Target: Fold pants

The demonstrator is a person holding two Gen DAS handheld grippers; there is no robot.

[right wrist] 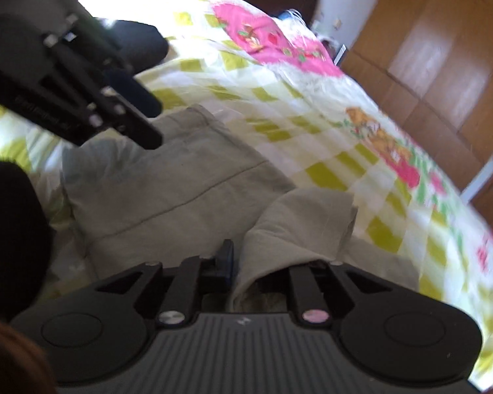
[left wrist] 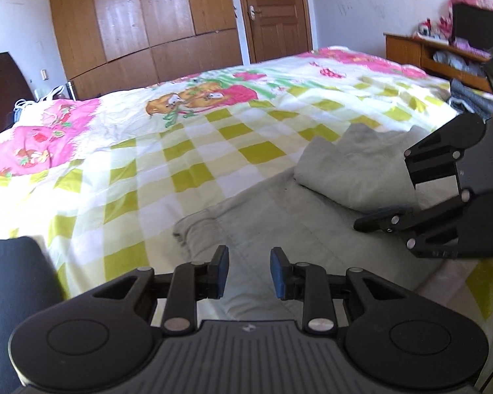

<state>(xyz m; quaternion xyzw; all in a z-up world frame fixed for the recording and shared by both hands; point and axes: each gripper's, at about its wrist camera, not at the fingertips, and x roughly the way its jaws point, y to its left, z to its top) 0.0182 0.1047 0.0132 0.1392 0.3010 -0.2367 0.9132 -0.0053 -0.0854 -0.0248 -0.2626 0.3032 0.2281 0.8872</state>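
pants [left wrist: 279, 203], light grey, lie at the lower centre and right of the left wrist view, on the checked bedspread [left wrist: 141, 170]. judging by the doubled-over end [right wrist: 299, 226], a fold is under way. the right gripper [right wrist: 256, 262] seems to pinch that raised flap, one finger hidden under cloth. the left gripper [left wrist: 249, 272] hovers over the flat part, jaws narrowly apart and holding nothing. next move probably calls for carrying the flap across and pressing it flat. a dark bundle [left wrist: 16, 269] at lower left lies clear of the fold.
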